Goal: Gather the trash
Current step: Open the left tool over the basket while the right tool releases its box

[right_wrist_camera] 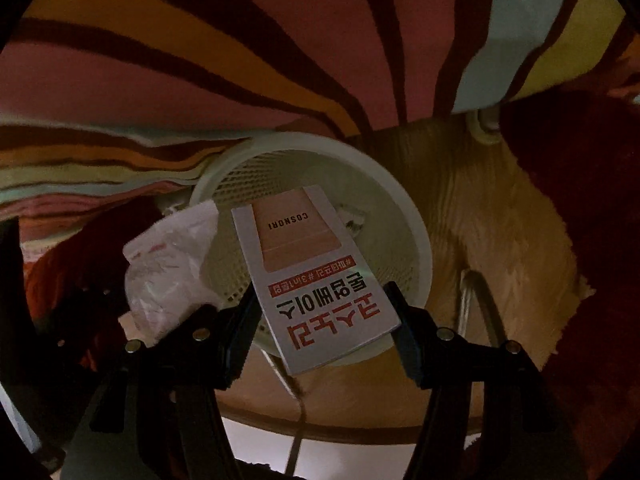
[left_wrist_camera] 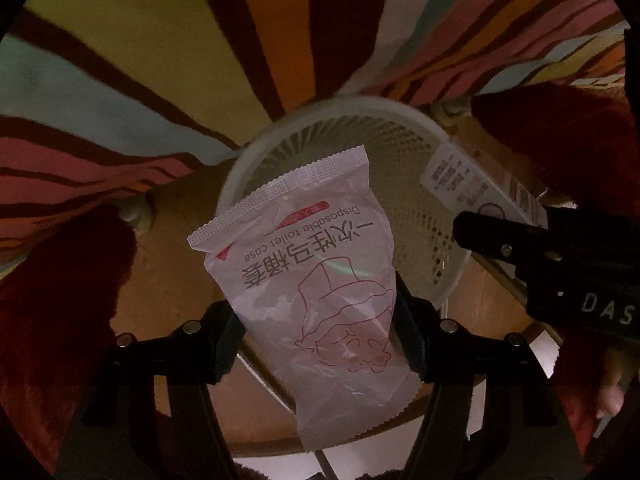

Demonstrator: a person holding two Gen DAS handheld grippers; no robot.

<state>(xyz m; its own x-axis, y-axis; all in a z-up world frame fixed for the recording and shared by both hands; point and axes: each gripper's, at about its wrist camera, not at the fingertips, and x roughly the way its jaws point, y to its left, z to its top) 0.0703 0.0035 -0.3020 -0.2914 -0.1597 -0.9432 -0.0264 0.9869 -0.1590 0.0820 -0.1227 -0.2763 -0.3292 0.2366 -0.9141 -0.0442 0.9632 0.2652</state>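
Left gripper: fingers part-way closed, pressing on both side edges of a pink packet. Packet printed "Disposable toilet case" with a line drawing of a figure in a hat; it hangs above the near rim of the basket, sealed end pointing toward the basket's middle.

Right gripper: fingers narrowly set, clamped on the side edges of a flat white box. Box carries red lettering, a tan panel and the word "COSNORI"; its far end reaches over the basket's opening.

Basket: round, white, latticed plastic wall, standing on a wooden floor. A few small scraps lie at its bottom, too small to identify.

Cross-views: the right gripper and its box appear at the right edge of the left camera's picture, over the basket's far rim; the pink packet appears left of the box in the right camera's picture, beside the basket's rim.

Surroundings: striped cloth in many colours hanging behind the basket; dark red rug on the floor to either side.
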